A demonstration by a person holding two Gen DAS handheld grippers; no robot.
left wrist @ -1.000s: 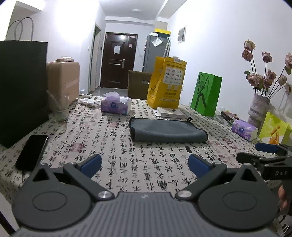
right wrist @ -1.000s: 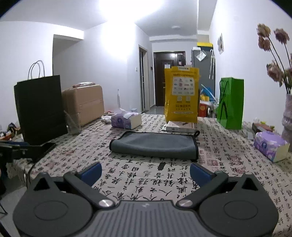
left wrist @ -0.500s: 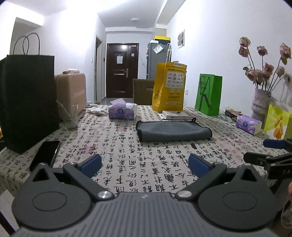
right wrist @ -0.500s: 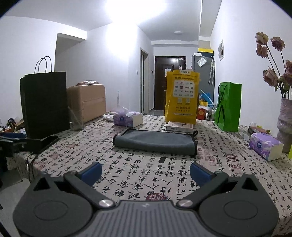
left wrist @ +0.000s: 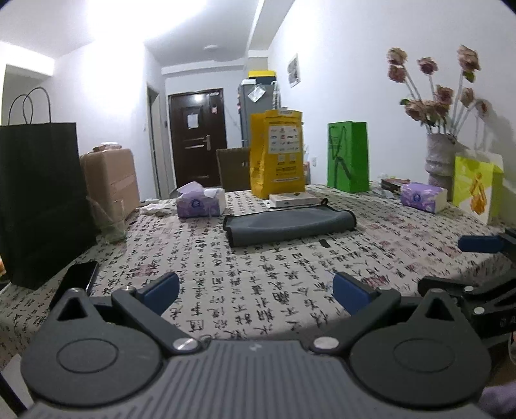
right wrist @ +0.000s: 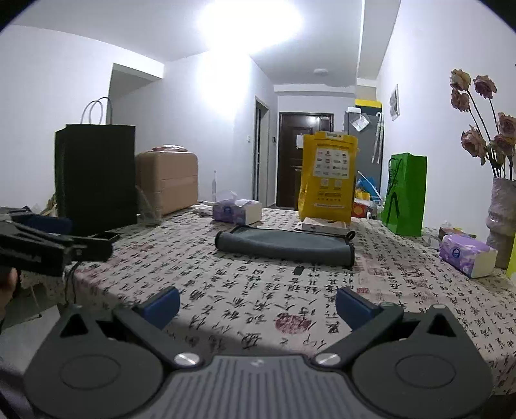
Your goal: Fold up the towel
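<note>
We held both grippers back from the near edge of the table (left wrist: 419, 232), further from the grey towel (left wrist: 290, 224) than a second before: in both views the towel looked smaller and sat deeper in the scene, and more ceiling and wall showed above it. The towel itself had not shifted; it lay folded into a long flat strip on the calligraphy-print tablecloth (right wrist: 251, 303), just in front of a flat white box (left wrist: 292, 199) and the yellow bag (left wrist: 278, 153).

The left gripper (left wrist: 256, 288) had its blue-padded fingers spread wide with nothing between them, hovering over the near part of the cloth. The right gripper (right wrist: 258, 306) was likewise released and empty, well apart from the towel (right wrist: 285, 243).

From the left wrist view, the right gripper (left wrist: 477, 258) was cut off at the right border, so only a blue pad and dark linkage showed. From the right wrist view, the left gripper (right wrist: 48, 241) entered from the left edge, partly out of frame, with a sliver of hand beneath it. A small dark object (right wrist: 298, 270) lay on the cloth in front of the towel; we could not make out what it was. A black paper bag (left wrist: 38, 199) hid the far left of the table, and a phone (left wrist: 79, 277) lay beside it. The ceiling light (right wrist: 248, 22) was blown out to white
</note>
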